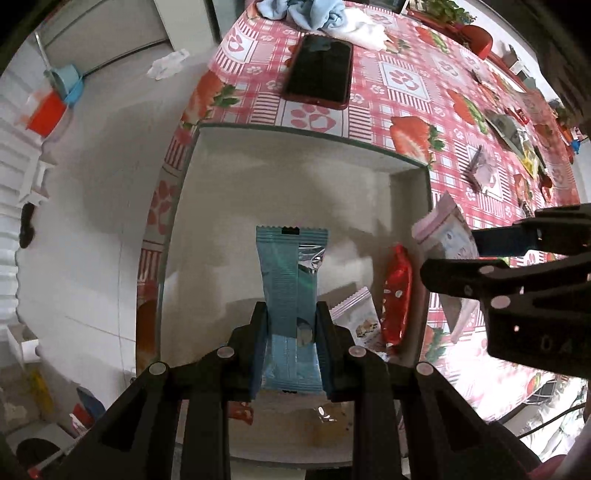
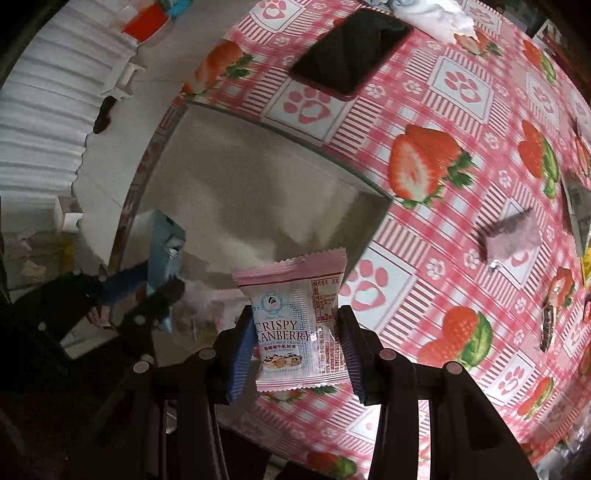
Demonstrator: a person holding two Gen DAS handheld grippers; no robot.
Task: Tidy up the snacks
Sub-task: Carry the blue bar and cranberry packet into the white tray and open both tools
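My left gripper (image 1: 291, 325) is shut on a blue snack bar wrapper (image 1: 291, 280) and holds it above the inside of a white box (image 1: 280, 177). The box holds a red snack packet (image 1: 397, 295) and a white cranberry packet (image 1: 364, 321). My right gripper (image 2: 295, 332) is shut on a pink and white "Crispy Cranberry" packet (image 2: 295, 314), over the box's right edge (image 2: 369, 192). The right gripper shows in the left wrist view (image 1: 476, 254), the left gripper in the right wrist view (image 2: 147, 288).
A black phone in a red case (image 1: 319, 70) lies on the strawberry tablecloth (image 2: 443, 110) beyond the box. Several loose snacks (image 1: 513, 136) lie at the far right, among them a purple packet (image 2: 511, 236). Blue cloth (image 1: 306, 13) lies at the table's far end.
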